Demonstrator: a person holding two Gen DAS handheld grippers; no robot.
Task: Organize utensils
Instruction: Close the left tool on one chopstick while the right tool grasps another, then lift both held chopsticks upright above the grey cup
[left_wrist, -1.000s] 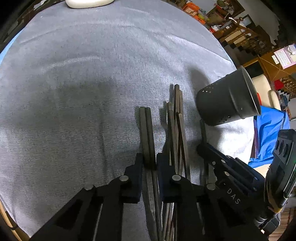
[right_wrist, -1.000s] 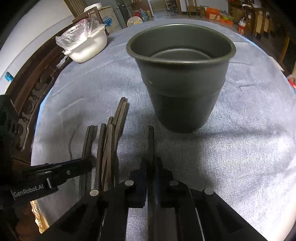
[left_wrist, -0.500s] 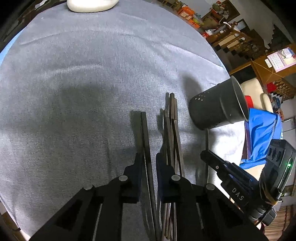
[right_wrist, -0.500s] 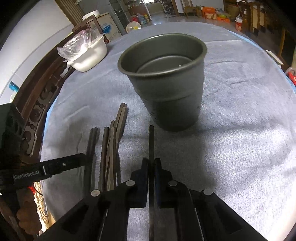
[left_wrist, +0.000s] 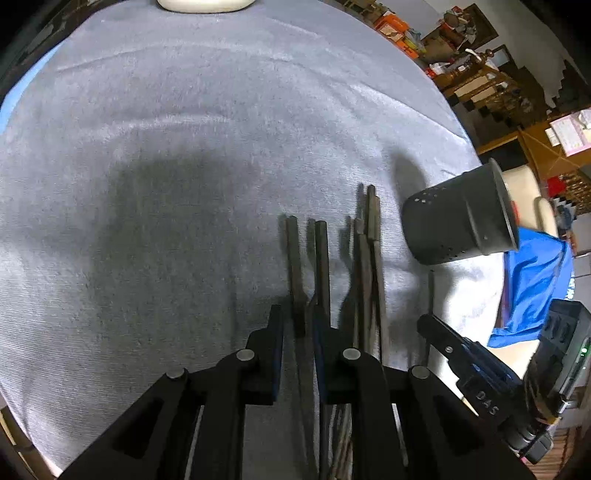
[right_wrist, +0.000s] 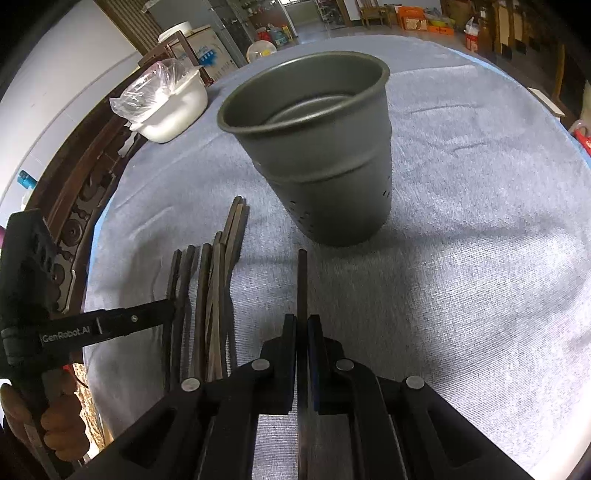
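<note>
Both claws are gripping dark chopsticks over the grey cloth covering the bench. In the left wrist view, the left claw is sitting at lower centre with its jaws nearly together around a pair of chopsticks, which are running up between the pads and ending in two blunt tips side by side near the middle of the frame. Just right of them, a loose bundle of chopsticks is lying on the cloth, pointing toward the top of the frame, with the sticks overlapping one another. Further right, the dark metal holder is standing on the cloth, appearing tipped by the lens, with small holes showing near its base. The right claw is reaching in from the lower right corner.

In the right wrist view, the right claw is sitting at lower centre, closed tight on a single chopstick, whose free end is pointing up the frame toward the base of the holder without touching it. The holder is standing upright above centre, its open mouth facing the camera. Left of the held stick, the bundle is lying on the cloth. The left claw is coming in from the left edge, its tip at the leftmost sticks, with a person's hand holding its handle in the lower left corner. A white bowl with a plastic bag in it is sitting at upper left.
</note>
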